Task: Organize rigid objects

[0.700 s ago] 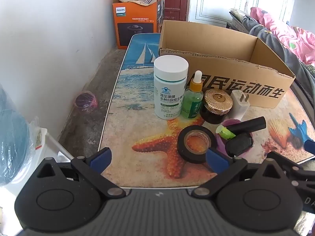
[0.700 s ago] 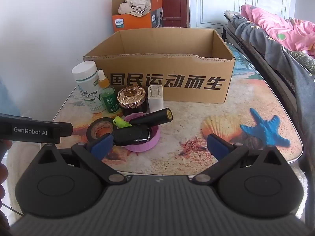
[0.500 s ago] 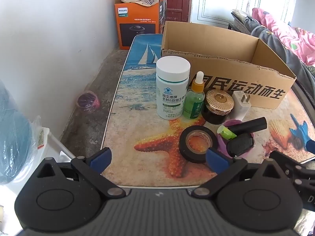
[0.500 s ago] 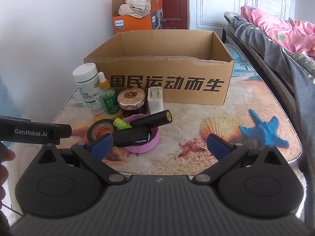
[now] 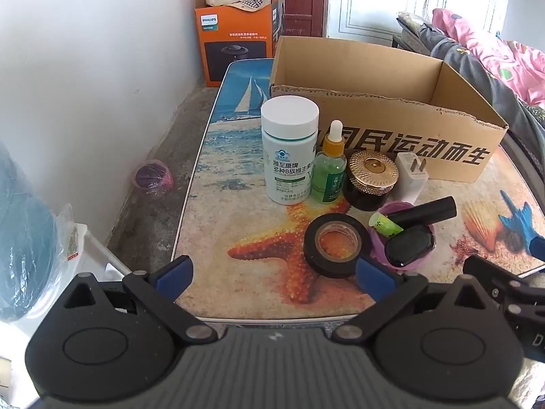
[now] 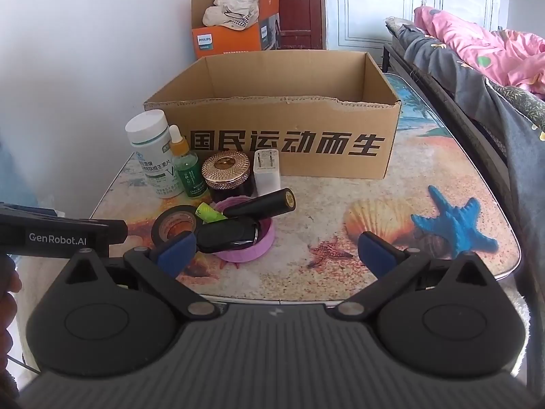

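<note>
A: Beach-print desk [image 5: 218,177] by a white wall. Nearest, left hand-held gripper [image 5: 274,274], spread wide, holding nothing. Just ahead to its right, black tape roll [image 5: 336,245], lying flat.

B: Right hand-held gripper [image 6: 277,254] also spread, empty. Closer to the pink lid [image 6: 250,237] with key fob. Farther back, cardboard box [image 6: 286,143]; inside visible only partly in both views.

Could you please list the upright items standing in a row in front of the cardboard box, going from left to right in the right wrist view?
White pill bottle → green dropper bottle → gold-lidded jar → white plug adapter.
</note>
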### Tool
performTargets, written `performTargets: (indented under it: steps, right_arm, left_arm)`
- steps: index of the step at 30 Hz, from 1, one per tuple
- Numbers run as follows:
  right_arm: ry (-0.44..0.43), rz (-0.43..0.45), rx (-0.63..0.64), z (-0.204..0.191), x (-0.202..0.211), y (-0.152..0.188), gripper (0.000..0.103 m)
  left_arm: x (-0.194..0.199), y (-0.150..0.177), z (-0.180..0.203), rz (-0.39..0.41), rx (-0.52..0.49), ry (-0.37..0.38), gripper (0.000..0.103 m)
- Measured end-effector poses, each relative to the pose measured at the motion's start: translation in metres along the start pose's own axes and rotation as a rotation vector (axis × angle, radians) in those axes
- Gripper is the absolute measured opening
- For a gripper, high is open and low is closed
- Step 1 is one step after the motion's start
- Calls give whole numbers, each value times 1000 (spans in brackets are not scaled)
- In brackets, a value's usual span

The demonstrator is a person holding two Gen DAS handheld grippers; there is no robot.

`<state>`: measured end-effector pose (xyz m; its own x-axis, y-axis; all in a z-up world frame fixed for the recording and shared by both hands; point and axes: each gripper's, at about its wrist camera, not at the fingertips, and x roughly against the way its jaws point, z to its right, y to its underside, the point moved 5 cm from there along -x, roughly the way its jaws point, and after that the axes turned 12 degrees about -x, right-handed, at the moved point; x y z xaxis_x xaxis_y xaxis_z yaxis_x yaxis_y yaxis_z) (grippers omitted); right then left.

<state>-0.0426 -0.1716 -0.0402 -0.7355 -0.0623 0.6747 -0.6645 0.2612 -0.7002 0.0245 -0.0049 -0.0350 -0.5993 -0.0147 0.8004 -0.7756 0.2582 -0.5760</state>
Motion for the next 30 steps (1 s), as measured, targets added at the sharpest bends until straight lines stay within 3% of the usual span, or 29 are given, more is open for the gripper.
performTargets:
  steps: [30]
  right_arm:
    - [-2,7,-3,-2,4,-1,102]
  left_arm:
    - [3,0,0,1,-11,-18,102]
